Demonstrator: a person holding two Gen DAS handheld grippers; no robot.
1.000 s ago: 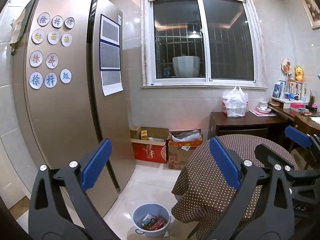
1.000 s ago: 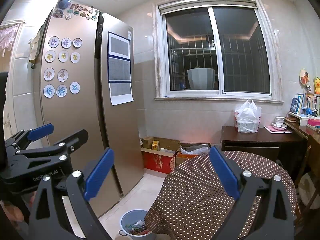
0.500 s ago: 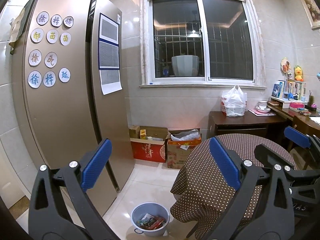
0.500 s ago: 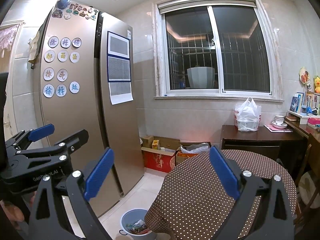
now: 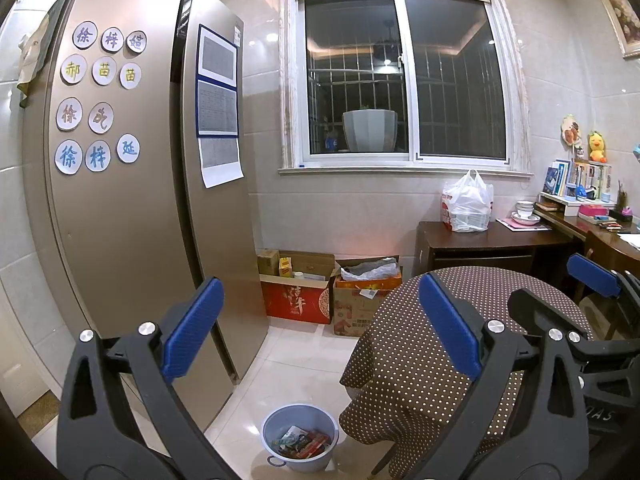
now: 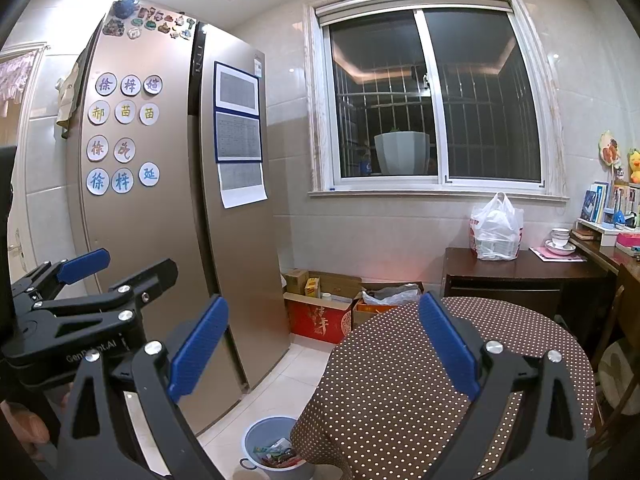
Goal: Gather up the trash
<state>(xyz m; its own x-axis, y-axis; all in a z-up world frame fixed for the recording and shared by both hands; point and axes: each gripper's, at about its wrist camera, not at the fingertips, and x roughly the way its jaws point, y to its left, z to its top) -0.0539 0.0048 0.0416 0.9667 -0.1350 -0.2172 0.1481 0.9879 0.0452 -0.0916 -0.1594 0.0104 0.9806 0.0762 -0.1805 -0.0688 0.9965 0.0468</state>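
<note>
A small grey-blue bin (image 5: 299,442) stands on the white floor beside the round table (image 5: 440,344); it holds colourful wrappers (image 5: 304,441). It also shows in the right wrist view (image 6: 268,450), partly hidden by the tablecloth. My left gripper (image 5: 320,328) is open and empty, held high above the floor and the table's left edge. My right gripper (image 6: 324,344) is open and empty above the brown dotted tablecloth (image 6: 400,380). The left gripper shows at the left of the right wrist view (image 6: 92,280).
A tall bronze fridge (image 5: 140,200) stands at the left. Cardboard boxes (image 5: 320,296) sit under the window. A dark side table (image 5: 488,240) carries a white plastic bag (image 5: 466,204). A cluttered desk (image 5: 592,216) is at the right.
Both views have shifted very slightly; the grippers stay open and empty. Nothing else moved.
</note>
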